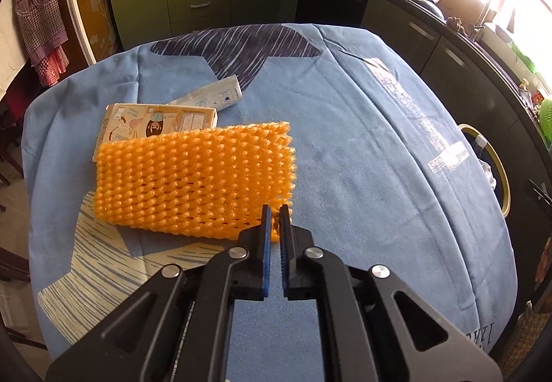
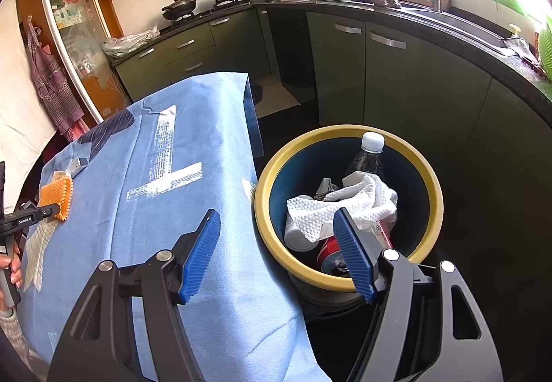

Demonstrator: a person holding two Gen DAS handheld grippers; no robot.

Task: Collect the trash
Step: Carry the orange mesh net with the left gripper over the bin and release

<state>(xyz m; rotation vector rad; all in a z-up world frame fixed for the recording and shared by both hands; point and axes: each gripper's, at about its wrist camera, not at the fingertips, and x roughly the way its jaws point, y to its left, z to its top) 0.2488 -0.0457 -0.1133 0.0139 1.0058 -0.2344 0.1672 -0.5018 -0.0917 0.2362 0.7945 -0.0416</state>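
Observation:
My left gripper is shut on the near right corner of an orange foam net that lies on the blue tablecloth. A flattened printed carton and a white wrapper lie just behind the net. My right gripper is open and empty, above the table's right edge and the yellow-rimmed trash bin. The bin holds a crumpled paper towel, a plastic bottle, a cup and a can. The net and the left gripper also show far left in the right wrist view.
The bin's rim stands on the floor right of the table. Dark green kitchen cabinets and a counter with a sink wrap around behind and to the right. An apron hangs at the left.

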